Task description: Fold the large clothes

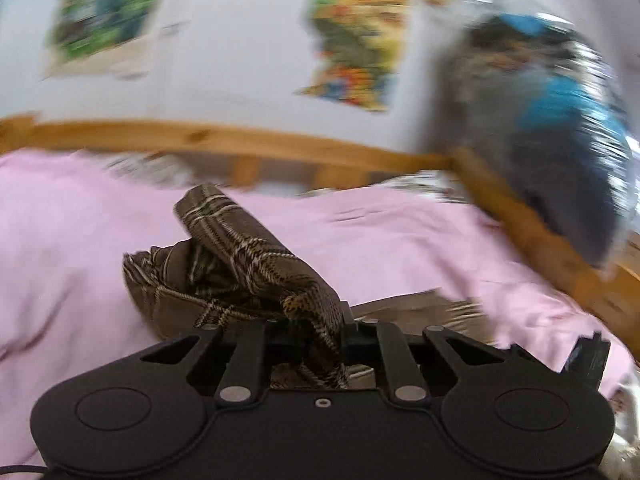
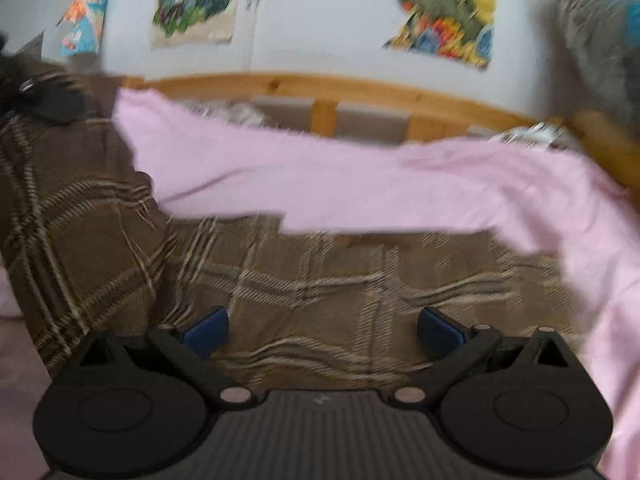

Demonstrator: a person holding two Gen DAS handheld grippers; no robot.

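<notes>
A brown plaid garment [image 1: 240, 256] is bunched up and raised over the pink sheet [image 1: 400, 240]. My left gripper [image 1: 320, 326] is shut on a fold of it, and cloth fills the gap between the fingers. In the right wrist view the same garment [image 2: 320, 280] lies spread on the pink sheet [image 2: 360, 184], with its left part pulled up toward the left gripper's black body [image 2: 44, 96]. My right gripper [image 2: 320, 328] hovers just above the flat part, open, with its blue pads [image 2: 204, 330] wide apart and nothing between them.
A wooden bed rail [image 2: 340, 88] runs along the far side and turns at the right corner [image 1: 540, 240]. Colourful posters [image 2: 440, 12] hang on the white wall behind. A clear plastic bag [image 1: 560, 120] of dark and blue things stands at the right.
</notes>
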